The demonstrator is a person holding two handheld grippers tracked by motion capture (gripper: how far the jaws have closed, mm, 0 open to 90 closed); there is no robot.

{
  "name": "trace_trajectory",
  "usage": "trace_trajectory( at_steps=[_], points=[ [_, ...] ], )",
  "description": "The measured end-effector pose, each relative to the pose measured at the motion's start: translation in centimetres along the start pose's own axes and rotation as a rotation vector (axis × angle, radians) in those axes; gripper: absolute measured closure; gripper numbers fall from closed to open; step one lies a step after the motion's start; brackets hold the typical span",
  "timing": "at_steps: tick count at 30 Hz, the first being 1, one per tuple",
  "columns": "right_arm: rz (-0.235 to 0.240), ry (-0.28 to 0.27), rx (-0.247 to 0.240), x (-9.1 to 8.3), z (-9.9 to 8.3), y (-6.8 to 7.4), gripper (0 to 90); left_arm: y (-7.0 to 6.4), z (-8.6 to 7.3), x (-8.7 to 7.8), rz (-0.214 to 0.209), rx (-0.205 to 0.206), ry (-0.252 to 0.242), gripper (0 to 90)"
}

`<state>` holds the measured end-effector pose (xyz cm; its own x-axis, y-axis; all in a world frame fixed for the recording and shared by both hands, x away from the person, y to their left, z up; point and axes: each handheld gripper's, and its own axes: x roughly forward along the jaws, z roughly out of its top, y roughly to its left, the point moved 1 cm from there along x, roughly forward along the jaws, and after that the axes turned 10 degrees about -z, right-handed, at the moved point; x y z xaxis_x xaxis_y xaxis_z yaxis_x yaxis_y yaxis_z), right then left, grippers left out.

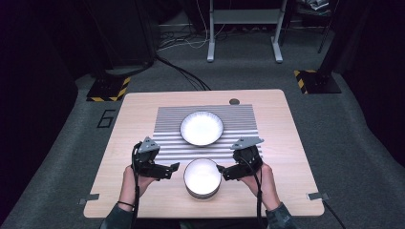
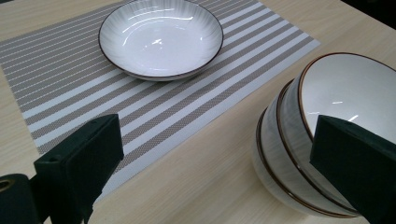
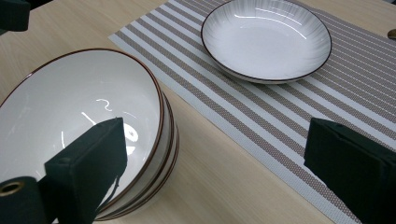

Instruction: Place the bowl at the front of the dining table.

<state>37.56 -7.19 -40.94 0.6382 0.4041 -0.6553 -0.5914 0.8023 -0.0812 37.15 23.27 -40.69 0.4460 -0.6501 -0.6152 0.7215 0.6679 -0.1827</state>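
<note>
A light wooden bench [image 1: 282, 143] with rounded corners stands on grey carpet. A grey-and-white striped woven placemat [image 1: 239, 117] lies toward its far edge, centred, carrying a shallow white ribbed plate with a dark rim [image 1: 201, 128]. A stack of white dark-rimmed ceramic bowls [image 1: 202, 177] sits directly on the wood near the near edge, just off the placemat.

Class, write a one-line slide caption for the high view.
Two open grippers, left and right, flank stacked bowls; a plate sits on the striped mat.
</note>
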Motion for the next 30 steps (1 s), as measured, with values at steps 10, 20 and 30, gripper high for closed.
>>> trace_trajectory(
  at_steps=[10, 20, 30],
  points=[
    [0.013, 0.028, -0.029, 0.6, 0.5, 1.3, 5.5, -1.0, 0.6, 0.7, -0.037, 0.012, 0.002, 2.6],
    [0.023, 0.046, -0.046, 1.4, 0.6, 2.0, 6.5, -1.8, 1.0, 1.7, -0.067, 0.031, 0.019, 2.8],
    [0.026, 0.062, -0.055, 2.4, 0.5, 2.2, 8.2, -2.0, 0.8, 3.5, -0.083, 0.028, 0.055, 3.6]
  ],
)
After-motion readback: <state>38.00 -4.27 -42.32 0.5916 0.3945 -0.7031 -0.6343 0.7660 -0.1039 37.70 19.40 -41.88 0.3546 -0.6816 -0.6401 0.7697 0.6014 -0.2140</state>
